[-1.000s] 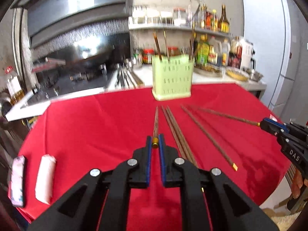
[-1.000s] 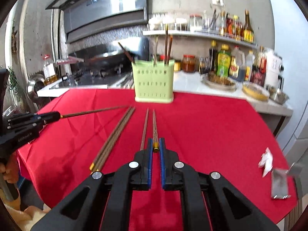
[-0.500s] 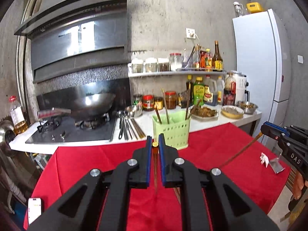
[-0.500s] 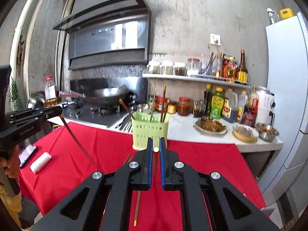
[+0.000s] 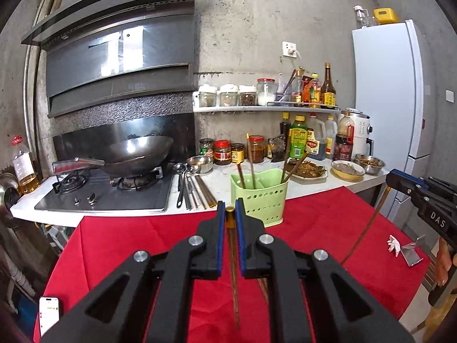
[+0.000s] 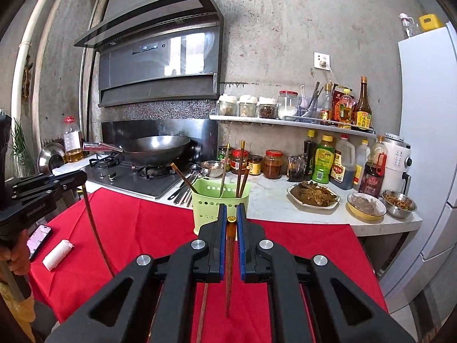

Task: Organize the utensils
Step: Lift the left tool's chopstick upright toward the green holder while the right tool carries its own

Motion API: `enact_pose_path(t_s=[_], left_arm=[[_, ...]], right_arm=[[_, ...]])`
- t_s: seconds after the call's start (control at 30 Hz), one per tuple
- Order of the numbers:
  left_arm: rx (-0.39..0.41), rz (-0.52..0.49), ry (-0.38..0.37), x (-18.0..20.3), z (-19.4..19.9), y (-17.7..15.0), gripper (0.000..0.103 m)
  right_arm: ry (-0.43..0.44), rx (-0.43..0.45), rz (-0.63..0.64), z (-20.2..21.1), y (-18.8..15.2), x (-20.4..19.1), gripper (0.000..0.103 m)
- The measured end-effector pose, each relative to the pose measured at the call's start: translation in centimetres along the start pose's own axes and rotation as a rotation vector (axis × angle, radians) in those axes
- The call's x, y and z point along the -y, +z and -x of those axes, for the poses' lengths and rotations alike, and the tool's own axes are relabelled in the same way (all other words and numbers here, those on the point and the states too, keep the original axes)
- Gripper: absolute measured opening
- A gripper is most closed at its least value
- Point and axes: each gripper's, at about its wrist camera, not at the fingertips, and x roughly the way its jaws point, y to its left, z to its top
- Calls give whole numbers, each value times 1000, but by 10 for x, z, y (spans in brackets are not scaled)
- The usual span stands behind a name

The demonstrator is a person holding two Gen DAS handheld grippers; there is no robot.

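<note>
Bright red cloth [image 5: 128, 243] covers the table. Pale green holder [image 5: 264, 200], dotted with round holes. Dark brown chopstick [image 5: 232, 263], brass-gold cap, in a black left claw [image 5: 230, 214] with blue pads. White fridge [image 5: 385, 85], grey wall [image 5: 257, 14].

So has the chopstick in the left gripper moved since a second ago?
Yes. The chopstick has come up off the red cloth; it now hangs from the left gripper, its top level with the green holder.
</note>
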Motion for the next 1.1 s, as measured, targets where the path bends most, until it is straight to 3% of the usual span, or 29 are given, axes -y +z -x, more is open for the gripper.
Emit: enact_pose_path(t_s=[0.17,0.43,0.6,0.77,1.1], left_arm=[[-27,9,1,-3,-3,-6,8],[-164,7,-27,4,-29,-41,8],[-199,25,-35,1,-35,-58,7],[-185,51,-53,-5,-33,-58,7],[-59,34,-62,2,-32,-21,7]], right_arm=[[7,-27,-5,-8,-7,-2,7],[19,-105,-14,-26,-34,-6,7],[15,-129,-15,-31,-46,-8,7],[10,-124,-32,-33,-45,-6,7],[18,-45,-9,-36,-14,-6,7]])
